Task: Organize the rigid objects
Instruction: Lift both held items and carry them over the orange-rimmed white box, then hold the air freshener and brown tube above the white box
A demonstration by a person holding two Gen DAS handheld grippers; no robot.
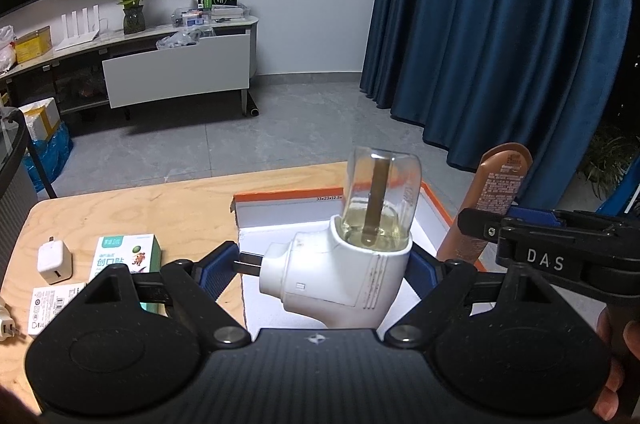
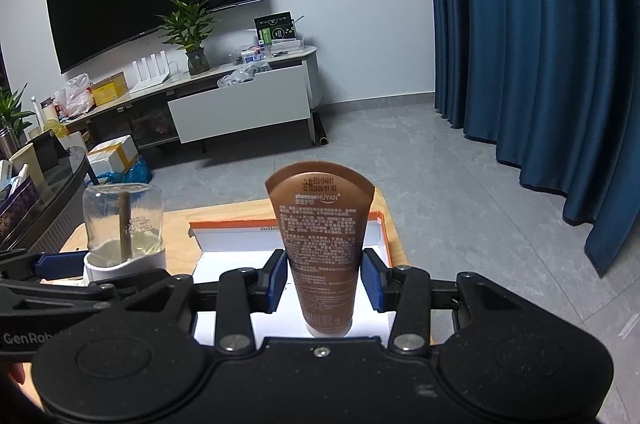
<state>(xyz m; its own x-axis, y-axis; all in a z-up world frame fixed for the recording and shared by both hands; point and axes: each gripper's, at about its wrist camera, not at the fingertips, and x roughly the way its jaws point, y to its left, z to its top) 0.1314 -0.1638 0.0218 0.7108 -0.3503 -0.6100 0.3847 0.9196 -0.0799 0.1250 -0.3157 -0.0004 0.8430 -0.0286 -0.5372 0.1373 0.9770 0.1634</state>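
Note:
My left gripper [image 1: 324, 266] is shut on a white plug-in mosquito repellent heater [image 1: 340, 276] with a clear liquid bottle [image 1: 380, 200] on top, held over the open white box with orange rim [image 1: 436, 204]. My right gripper [image 2: 324, 280] is shut on a brown tube [image 2: 322, 244], held upright with its cap down above the same box [image 2: 382, 228]. The tube [image 1: 494, 192] and the right gripper [image 1: 552, 248] show at the right of the left wrist view. The heater bottle [image 2: 122, 224] shows at the left of the right wrist view.
On the wooden table [image 1: 160, 208] to the left lie a white charger cube [image 1: 54, 262], a green and white plaster box [image 1: 126, 256], a white labelled box [image 1: 52, 308] and a plug [image 1: 6, 324]. A dark round table [image 2: 60, 192] stands left; blue curtains [image 2: 540, 64] hang right.

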